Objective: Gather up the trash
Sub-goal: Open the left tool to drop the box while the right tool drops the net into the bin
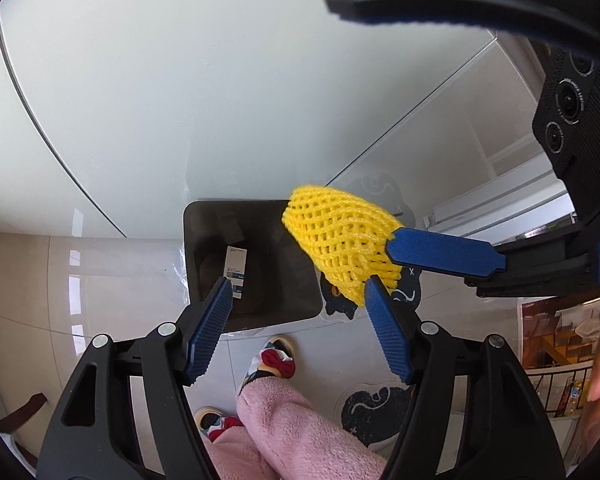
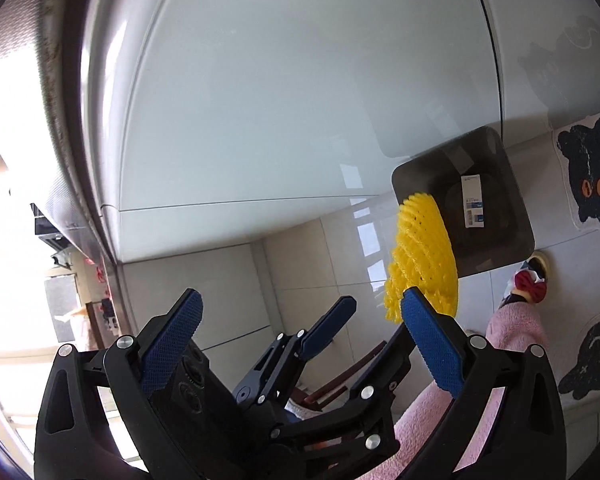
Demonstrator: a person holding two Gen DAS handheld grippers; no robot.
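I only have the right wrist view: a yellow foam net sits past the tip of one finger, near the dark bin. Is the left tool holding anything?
Observer: No. In the left wrist view the left tool stands open with nothing between its fingers; the bin shows through the gap.
Operator: Does the net touch the right tool at all?
Observer: Seen from the left wrist, the yellow foam net lies against the tip of one finger of the right tool. The other finger is far from it, so nothing clamps the net.
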